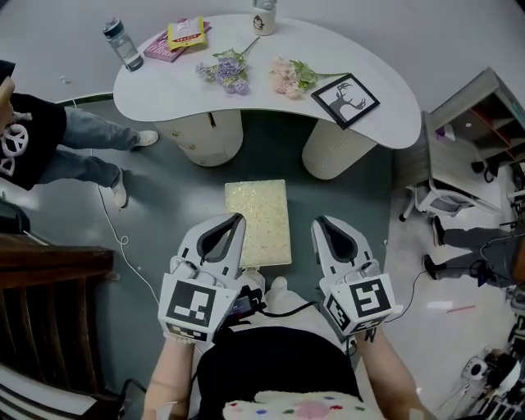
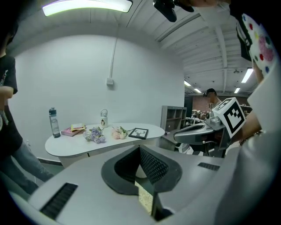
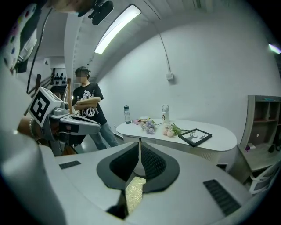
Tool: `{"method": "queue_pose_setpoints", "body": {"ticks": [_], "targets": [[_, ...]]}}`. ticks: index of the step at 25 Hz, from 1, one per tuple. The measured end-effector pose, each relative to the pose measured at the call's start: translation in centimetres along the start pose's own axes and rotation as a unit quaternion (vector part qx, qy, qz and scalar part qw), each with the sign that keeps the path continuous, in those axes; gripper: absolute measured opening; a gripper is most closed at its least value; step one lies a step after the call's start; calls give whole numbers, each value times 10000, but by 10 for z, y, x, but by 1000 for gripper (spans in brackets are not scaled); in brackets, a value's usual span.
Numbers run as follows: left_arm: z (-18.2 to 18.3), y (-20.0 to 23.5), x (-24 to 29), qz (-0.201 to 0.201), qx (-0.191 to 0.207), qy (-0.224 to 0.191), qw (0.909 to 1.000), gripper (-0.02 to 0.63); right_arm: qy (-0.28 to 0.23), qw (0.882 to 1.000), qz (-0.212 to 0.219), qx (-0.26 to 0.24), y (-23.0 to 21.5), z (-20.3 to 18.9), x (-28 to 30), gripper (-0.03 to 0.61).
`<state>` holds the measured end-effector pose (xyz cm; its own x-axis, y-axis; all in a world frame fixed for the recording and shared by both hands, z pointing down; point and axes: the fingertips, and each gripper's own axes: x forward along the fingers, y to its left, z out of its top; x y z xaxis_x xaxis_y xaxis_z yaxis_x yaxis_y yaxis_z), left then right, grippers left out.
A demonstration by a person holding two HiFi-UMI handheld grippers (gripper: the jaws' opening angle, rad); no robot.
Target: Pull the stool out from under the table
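The stool (image 1: 259, 221) has a cream patterned rectangular seat and stands on the grey floor in front of the white table (image 1: 164, 86), clear of its two round pedestals. My left gripper (image 1: 238, 218) hangs above the stool's left edge with its jaws shut and nothing in them. My right gripper (image 1: 318, 221) hangs just right of the stool, also shut and empty. In the left gripper view the gripper (image 2: 140, 151) points toward the table (image 2: 79, 145), and a sliver of the stool (image 2: 145, 198) shows below the jaws. The right gripper view shows the gripper (image 3: 139, 147) and the stool (image 3: 134, 193) likewise.
On the table lie a water bottle (image 1: 123, 43), books (image 1: 176, 38), flowers (image 1: 230, 70), a picture frame (image 1: 345, 100) and a white bottle (image 1: 264, 16). A person (image 1: 33, 139) stands at the left. Dark wooden furniture (image 1: 49, 312), a floor cable (image 1: 115, 230), a shelf unit (image 1: 484, 115) flank the area.
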<state>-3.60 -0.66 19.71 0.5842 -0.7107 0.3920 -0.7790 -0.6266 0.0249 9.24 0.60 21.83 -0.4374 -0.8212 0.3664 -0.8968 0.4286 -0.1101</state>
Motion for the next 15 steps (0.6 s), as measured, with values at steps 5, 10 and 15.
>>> {"method": "queue_pose_setpoints", "body": {"ticks": [5, 10, 15], "targets": [[8, 0, -12, 56, 37, -63, 10000, 17, -160, 9999, 5, -55, 4, 18, -12, 44], [18, 0, -20, 130, -49, -174, 9998, 17, -237, 9995, 51, -213, 8, 25, -21, 44], [18, -2, -24, 73, -120, -214, 9997, 17, -195, 9994, 47, -291, 10, 22, -27, 44]]}}
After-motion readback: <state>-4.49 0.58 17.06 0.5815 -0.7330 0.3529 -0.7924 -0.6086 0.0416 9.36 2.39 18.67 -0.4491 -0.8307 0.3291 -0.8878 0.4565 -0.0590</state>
